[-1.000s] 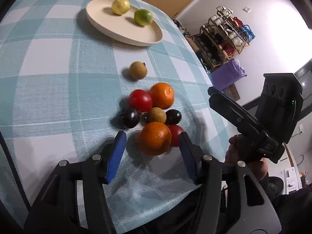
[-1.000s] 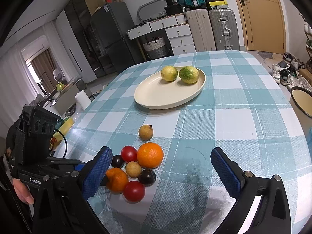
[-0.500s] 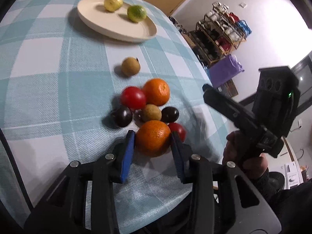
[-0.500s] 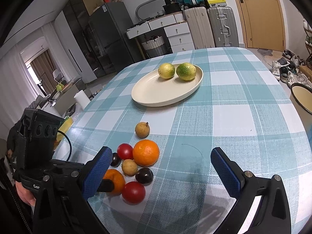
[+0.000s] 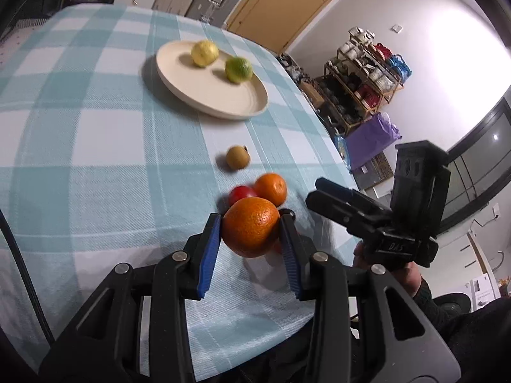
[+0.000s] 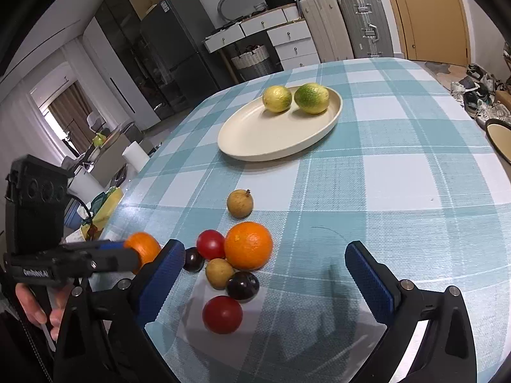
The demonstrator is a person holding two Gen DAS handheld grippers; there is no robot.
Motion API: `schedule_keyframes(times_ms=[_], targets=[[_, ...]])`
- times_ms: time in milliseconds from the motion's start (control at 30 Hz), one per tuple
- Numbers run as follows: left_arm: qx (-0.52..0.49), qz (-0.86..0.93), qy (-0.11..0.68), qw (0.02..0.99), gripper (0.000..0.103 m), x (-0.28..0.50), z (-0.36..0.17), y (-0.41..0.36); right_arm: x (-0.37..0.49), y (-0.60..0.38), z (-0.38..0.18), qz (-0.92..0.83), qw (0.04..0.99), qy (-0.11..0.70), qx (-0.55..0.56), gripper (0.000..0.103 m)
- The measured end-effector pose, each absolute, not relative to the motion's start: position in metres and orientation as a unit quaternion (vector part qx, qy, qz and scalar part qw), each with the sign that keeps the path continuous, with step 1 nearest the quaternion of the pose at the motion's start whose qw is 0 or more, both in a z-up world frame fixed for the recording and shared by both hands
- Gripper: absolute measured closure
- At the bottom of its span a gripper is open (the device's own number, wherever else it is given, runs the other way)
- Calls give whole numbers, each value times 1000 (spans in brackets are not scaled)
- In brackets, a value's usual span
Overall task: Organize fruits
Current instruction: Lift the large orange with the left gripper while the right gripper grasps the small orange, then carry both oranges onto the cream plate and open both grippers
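The left gripper [image 5: 250, 234] clamps an orange [image 5: 251, 231], lifted above the fruit pile; the right gripper [image 6: 265, 274] hangs wide open. Next, I'd guess: carry it to the plate [image 5: 220, 103].

What I can't make out past my tongs

From my left camera the held orange [image 5: 250, 231] hides most of the fruit pile; only a tomato [image 5: 241, 193] top peeks out, and the plate [image 5: 212, 99] is blurred. From my right, that orange [image 6: 143, 249] sits half behind the left tongs [image 6: 95, 260].
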State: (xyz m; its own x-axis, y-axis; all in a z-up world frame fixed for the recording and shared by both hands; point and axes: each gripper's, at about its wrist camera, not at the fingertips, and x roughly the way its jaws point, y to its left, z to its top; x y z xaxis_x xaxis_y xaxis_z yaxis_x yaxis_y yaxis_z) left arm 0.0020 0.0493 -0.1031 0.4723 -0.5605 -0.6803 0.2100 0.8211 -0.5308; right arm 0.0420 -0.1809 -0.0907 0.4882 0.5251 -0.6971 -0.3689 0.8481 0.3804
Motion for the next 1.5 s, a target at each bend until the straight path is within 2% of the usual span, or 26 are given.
schedule_keyframes(times_ms=[200, 367, 500, 700, 867, 933, 1500], targets=[[-188, -224, 449, 844, 69, 1, -100, 63, 45, -172, -94, 268, 852, 440, 92, 1], [-198, -222, 450, 842, 69, 1, -102, 72, 51, -166, -99, 278, 842, 452, 99, 14], [-205, -221, 454, 838, 69, 3, -106, 75, 54, -162, -102, 281, 838, 458, 98, 18], [-212, -222, 458, 834, 69, 6, -109, 77, 59, -157, -108, 283, 832, 467, 99, 34], [-210, -220, 460, 834, 69, 7, -110, 75, 62, -159, -114, 285, 826, 474, 107, 57], [-210, -218, 463, 833, 69, 9, -111, 74, 63, -161, -114, 289, 826, 471, 113, 60], [-186, -189, 473, 840, 69, 22, -101, 61, 64, -187, -105, 297, 832, 440, 163, 62]])
